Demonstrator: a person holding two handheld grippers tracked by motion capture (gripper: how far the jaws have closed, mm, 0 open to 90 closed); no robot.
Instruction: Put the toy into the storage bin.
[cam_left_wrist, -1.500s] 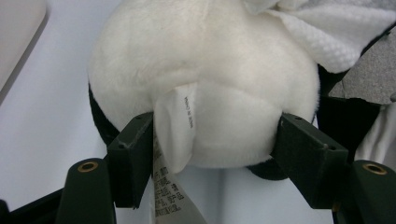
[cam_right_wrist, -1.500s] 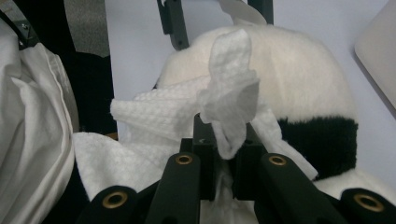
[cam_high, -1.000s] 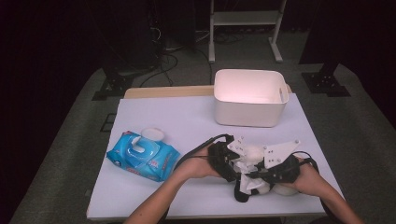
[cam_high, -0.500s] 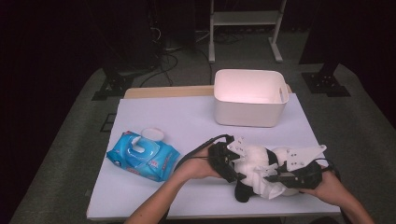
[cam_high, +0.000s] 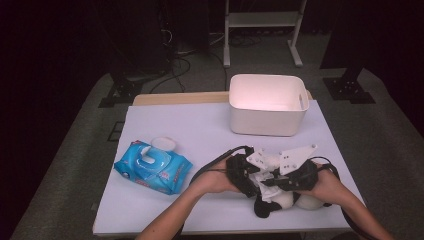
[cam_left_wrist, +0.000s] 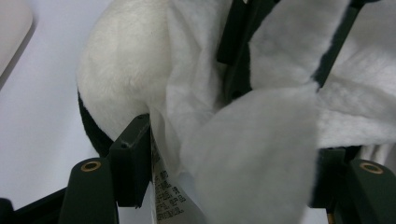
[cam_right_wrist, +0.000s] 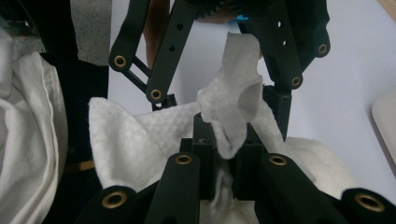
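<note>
Right gripper view shows the right gripper (cam_right_wrist: 219, 140) pinched shut on a white wipe (cam_right_wrist: 233, 107) over the plush toy (cam_high: 280, 200), near right on the table (cam_high: 175, 125). Left gripper (cam_left_wrist: 224, 158) clamps the toy. Wiping underway; next, drag the wipe across.

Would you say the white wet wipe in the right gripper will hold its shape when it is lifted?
Probably not: the wipe crumples and folds above the right gripper, so it looks floppy. It seems light, standing up unsupported. It may cling to the plush toy.
</note>
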